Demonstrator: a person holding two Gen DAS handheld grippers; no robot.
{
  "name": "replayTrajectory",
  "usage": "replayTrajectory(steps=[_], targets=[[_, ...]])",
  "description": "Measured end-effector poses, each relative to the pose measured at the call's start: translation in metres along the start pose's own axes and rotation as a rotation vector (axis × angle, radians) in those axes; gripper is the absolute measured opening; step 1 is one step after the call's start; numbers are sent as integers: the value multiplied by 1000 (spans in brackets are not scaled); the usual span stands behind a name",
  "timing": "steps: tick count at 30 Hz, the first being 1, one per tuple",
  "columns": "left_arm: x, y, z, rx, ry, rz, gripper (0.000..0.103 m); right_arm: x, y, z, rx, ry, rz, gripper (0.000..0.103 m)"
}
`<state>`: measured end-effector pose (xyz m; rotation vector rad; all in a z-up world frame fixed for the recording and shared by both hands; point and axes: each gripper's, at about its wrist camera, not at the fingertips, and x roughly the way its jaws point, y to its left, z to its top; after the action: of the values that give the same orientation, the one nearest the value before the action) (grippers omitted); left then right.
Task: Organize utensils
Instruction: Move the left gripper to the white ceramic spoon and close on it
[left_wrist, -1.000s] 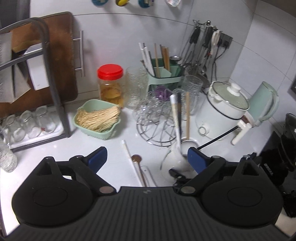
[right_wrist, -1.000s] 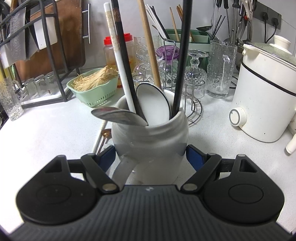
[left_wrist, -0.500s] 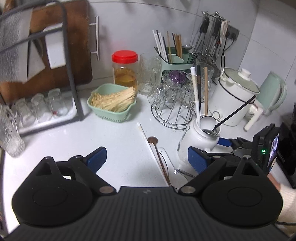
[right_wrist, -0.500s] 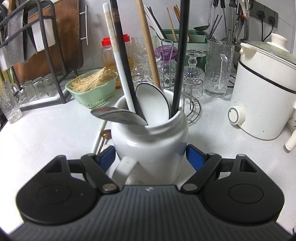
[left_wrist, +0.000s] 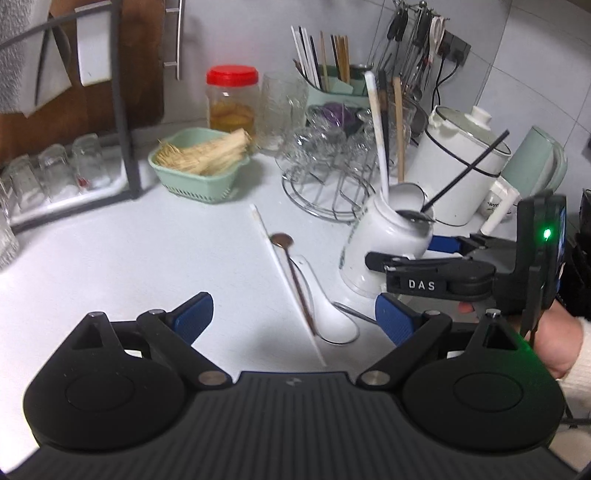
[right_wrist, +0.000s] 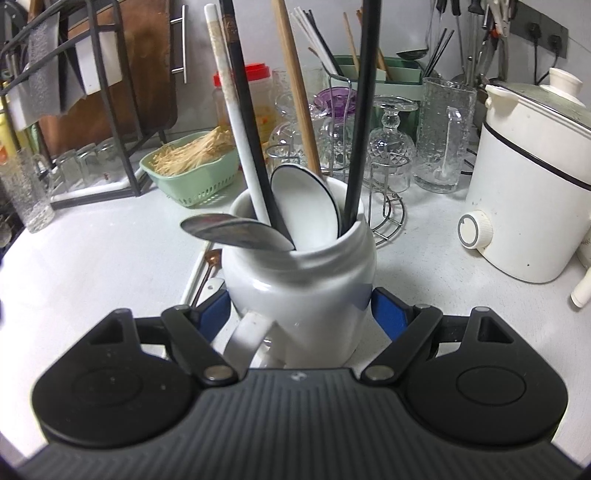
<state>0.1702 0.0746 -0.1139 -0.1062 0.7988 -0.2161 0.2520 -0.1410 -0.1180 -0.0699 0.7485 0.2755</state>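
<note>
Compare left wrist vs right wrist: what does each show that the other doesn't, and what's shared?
Left wrist only: the loose white ceramic spoon and white chopstick lying on the counter, the right tongs from outside, and the open, empty left tongs.

Right wrist only: the mug's handle facing the camera, and the white knob on the cooker.

Both: the white mug of utensils gripped by the right tongs, and the green basket.

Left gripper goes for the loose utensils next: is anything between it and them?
Nothing visible. The open left gripper faces the white ceramic spoon, white chopstick and copper spoon lying on bare counter.
</note>
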Motion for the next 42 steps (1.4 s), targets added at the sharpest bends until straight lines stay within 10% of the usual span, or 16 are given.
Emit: replayTrajectory(steps=[42], targets=[[131,-70,-39,-66,109,226,59,-8,-42,-5,-61,44,159,84]])
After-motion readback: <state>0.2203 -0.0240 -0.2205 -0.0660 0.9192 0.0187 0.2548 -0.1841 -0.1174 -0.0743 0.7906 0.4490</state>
